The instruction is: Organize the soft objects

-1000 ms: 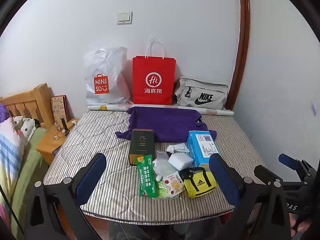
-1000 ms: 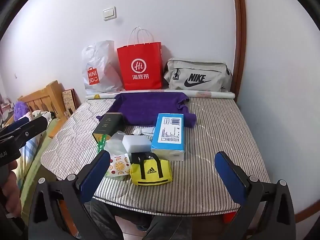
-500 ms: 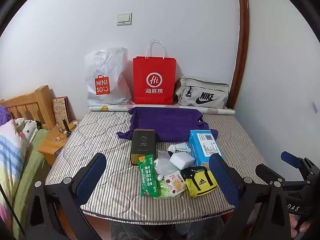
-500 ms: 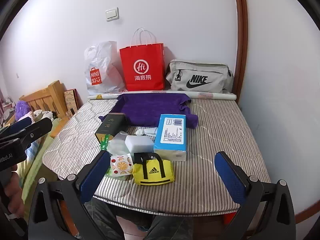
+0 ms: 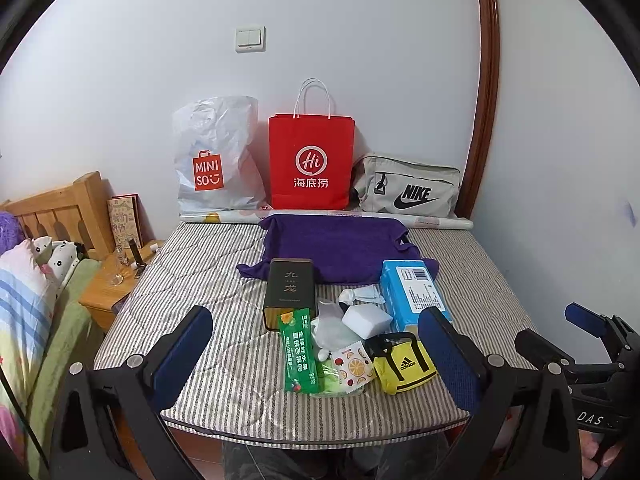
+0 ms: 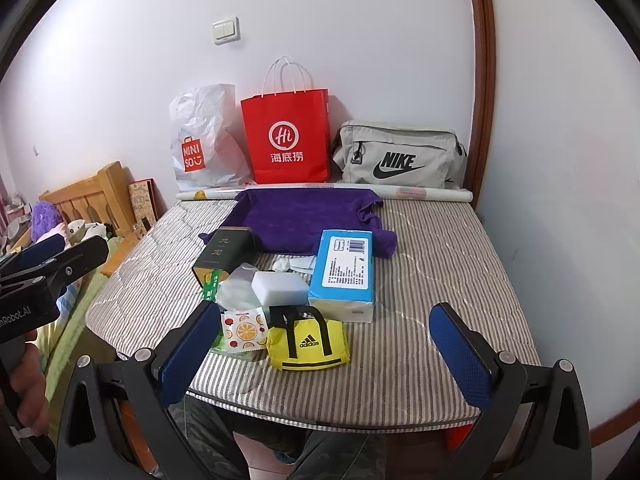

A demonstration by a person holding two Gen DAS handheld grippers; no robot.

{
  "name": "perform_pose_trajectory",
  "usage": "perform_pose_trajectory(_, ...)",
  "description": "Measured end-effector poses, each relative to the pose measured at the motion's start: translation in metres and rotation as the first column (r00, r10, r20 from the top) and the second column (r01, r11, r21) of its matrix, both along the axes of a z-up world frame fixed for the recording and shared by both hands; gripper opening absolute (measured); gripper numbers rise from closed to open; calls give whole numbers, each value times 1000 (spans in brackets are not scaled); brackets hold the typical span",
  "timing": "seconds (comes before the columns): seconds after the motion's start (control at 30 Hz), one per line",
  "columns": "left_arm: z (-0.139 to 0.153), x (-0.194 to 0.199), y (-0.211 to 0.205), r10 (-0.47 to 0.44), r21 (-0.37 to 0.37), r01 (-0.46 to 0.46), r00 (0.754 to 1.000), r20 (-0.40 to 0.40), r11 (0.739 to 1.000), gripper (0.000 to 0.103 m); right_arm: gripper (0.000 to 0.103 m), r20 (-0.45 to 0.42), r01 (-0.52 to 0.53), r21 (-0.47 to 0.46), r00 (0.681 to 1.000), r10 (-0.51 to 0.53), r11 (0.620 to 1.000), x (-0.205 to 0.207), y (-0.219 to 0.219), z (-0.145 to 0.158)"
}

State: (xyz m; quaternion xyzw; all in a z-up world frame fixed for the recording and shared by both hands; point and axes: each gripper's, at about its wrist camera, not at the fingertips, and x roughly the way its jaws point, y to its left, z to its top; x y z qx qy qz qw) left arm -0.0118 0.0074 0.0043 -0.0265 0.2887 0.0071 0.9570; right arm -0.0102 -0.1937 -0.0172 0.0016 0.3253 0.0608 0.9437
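Note:
A cluster of items lies on the striped mattress (image 5: 208, 280) (image 6: 432, 272): a small yellow Adidas bag (image 5: 404, 362) (image 6: 306, 344), a blue tissue pack (image 5: 414, 292) (image 6: 346, 268), a white sponge block (image 5: 366, 320) (image 6: 280, 288), a dark tea box (image 5: 290, 288) (image 6: 226, 252), a green sachet strip (image 5: 300, 354), a fruit-print packet (image 5: 352, 366) (image 6: 244, 330) and a clear plastic bag (image 5: 330, 328). A purple cloth (image 5: 336, 246) (image 6: 304, 216) is spread behind them. My left gripper (image 5: 320, 356) and right gripper (image 6: 324, 354) hover open before the near edge, holding nothing.
Against the back wall stand a white Miniso bag (image 5: 216, 160), a red paper bag (image 5: 311, 160) and a grey Nike bag (image 5: 408, 192), with a paper roll (image 5: 436, 222) in front. A wooden headboard (image 5: 56, 208), nightstand (image 5: 108, 288) and bedding (image 5: 24, 300) lie left.
Both views have risen slightly and tilted a little; the objects sit marginally lower in frame. Nothing on the mattress has moved, and both grippers have stayed open.

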Motion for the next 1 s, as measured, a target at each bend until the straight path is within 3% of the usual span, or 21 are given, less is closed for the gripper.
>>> perform_pose_trajectory(1.0, 3, -3, 1, 6, 14, -6, 1000, 0, 1000, 103, 103, 20, -1, 6, 1000, 1, 1000, -9, -1, 3)
